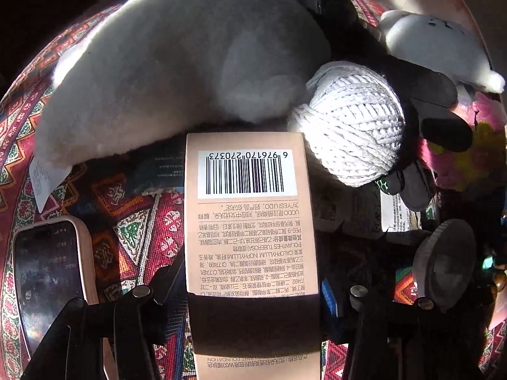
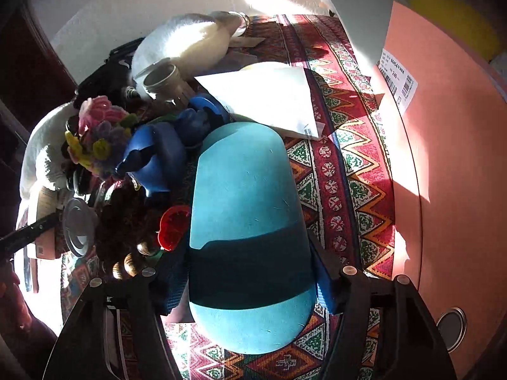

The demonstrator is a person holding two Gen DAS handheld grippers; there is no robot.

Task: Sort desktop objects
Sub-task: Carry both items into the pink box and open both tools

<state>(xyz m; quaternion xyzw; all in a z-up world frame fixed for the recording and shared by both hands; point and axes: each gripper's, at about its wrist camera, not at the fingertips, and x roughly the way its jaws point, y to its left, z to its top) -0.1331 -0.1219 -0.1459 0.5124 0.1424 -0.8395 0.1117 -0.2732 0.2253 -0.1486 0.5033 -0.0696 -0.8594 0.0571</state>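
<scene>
Left wrist: left gripper (image 1: 253, 297) clenched on a pink foundation box (image 1: 252, 215), barcode up, held above the patterned cloth (image 1: 139, 221). Beyond: white plush (image 1: 164, 72), yarn ball (image 1: 351, 123), phone (image 1: 47, 278).

Right wrist: right gripper (image 2: 250, 281) grasping a teal case (image 2: 247, 221) over the cloth. Clutter heaped left; pink box (image 2: 453, 174) right.

Progress: 2 items in hand, many unsorted; stage unclear. Sunlit room, white wall.
</scene>
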